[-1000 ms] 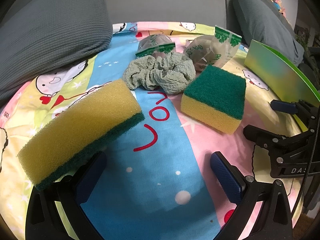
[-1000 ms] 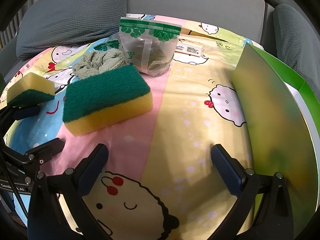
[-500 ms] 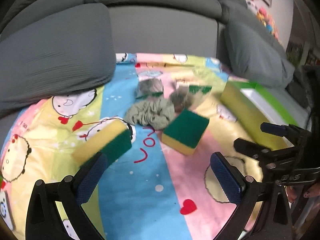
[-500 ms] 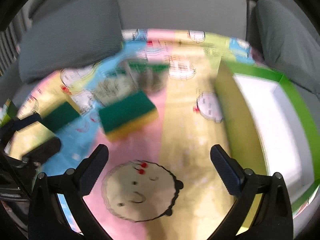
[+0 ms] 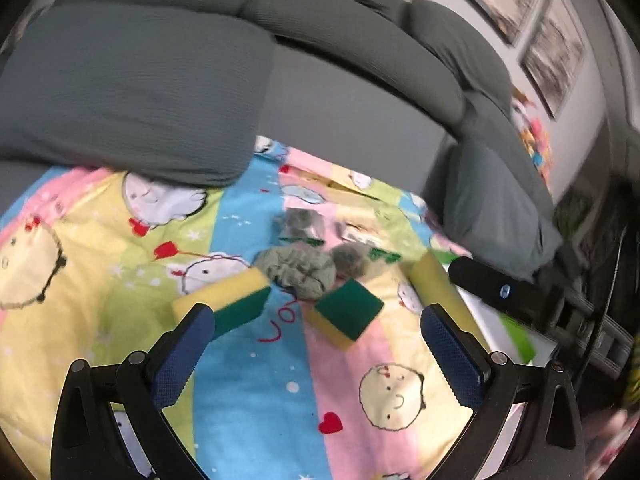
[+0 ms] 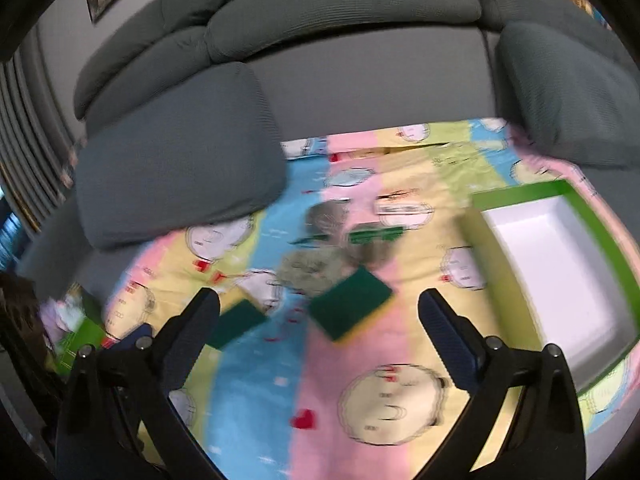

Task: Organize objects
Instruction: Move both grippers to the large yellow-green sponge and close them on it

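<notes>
Nothing is sorted yet, judging by the layout. The green-rimmed box point(image 6: 552, 264) sits empty on the cartoon-print sheet point(image 5: 256, 380), its white floor bare. All items lie apart from the box, on its left: the nearer sponge point(image 5: 347, 314), green face up; beyond it the crumpled grey-green cloth point(image 5: 298, 270); a second sponge point(image 5: 228, 300) farther from the box; two small bagged items point(image 5: 304, 226) behind the cloth, contents blurred. The left gripper point(image 5: 316, 344) is spread wide, holding nothing. The right gripper point(image 6: 318, 332) likewise stands wide and empty. Every item remains to be moved.
</notes>
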Action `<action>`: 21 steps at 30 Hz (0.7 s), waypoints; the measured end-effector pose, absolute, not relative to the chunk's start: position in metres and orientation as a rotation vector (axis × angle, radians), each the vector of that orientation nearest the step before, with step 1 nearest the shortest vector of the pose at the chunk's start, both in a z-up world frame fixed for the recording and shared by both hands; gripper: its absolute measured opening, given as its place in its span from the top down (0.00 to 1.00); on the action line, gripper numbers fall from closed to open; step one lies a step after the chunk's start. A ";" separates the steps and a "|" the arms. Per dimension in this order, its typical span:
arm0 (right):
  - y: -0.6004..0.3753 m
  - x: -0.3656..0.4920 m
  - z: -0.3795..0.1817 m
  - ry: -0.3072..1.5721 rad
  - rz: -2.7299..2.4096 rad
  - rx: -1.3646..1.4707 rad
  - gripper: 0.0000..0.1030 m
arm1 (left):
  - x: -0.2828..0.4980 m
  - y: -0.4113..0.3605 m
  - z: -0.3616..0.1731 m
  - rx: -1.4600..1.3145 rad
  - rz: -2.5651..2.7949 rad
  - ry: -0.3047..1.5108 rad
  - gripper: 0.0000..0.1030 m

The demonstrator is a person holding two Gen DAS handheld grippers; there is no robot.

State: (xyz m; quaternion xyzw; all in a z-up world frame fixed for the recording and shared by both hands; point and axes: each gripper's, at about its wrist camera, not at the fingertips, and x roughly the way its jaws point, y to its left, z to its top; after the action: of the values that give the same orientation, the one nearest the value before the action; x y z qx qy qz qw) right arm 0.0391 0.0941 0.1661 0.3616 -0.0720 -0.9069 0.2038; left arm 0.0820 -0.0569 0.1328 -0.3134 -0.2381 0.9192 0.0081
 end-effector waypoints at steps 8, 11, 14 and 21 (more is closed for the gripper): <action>0.047 0.017 0.131 -0.203 -2.370 1.142 0.34 | 0.080 -0.108 0.101 -1.185 2.952 -0.939 0.00; 0.035 0.005 0.125 -0.229 -2.329 1.168 0.43 | 0.080 -0.125 0.090 -1.215 2.942 -1.029 0.00; 0.018 -0.009 0.120 -0.232 -2.274 1.205 0.50 | 0.080 -0.136 0.078 -1.261 2.916 -1.100 0.03; -0.015 -0.035 0.101 -0.214 -2.207 1.237 0.54 | 0.065 -0.137 0.062 -1.338 2.822 -1.107 0.25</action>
State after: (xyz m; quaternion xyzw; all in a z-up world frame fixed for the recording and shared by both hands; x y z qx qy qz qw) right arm -0.0349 -0.0148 0.1008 0.4652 -0.0803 -0.8301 0.2968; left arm 0.0645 -0.1372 0.0617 -0.4023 -0.3329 0.8485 -0.0858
